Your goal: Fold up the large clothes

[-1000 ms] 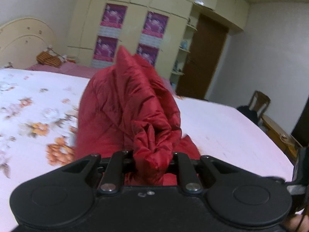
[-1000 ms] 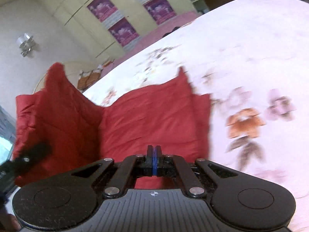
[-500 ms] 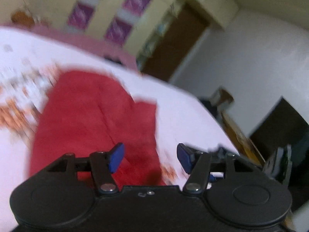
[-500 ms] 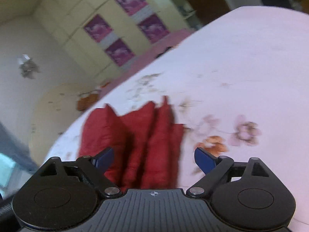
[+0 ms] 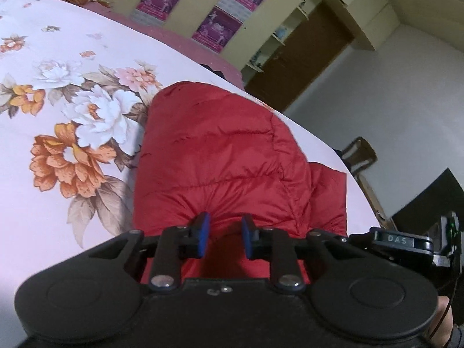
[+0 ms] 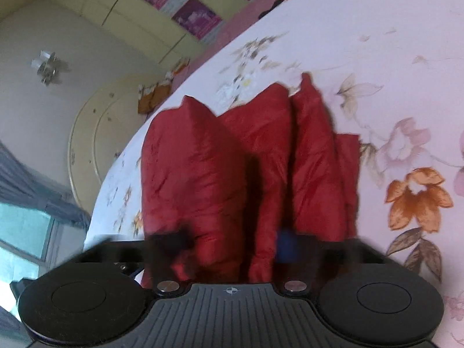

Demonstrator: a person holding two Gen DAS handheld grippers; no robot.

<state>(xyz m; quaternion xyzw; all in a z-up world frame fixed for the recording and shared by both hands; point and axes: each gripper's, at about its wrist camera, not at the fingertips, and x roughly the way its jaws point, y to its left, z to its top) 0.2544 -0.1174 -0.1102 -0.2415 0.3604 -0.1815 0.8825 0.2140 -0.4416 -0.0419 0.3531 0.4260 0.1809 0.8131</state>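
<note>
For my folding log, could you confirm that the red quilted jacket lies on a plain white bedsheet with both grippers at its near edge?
Not quite: the bedsheet is not plain; it is pale with large orange and white flowers, as the left wrist view shows. The rest holds: the red quilted jacket lies on it, with the left gripper and right gripper at its near edge.

both wrist views close above red jacket (image 5: 226, 156), sharing flowered bed (image 5: 72, 66)
</note>
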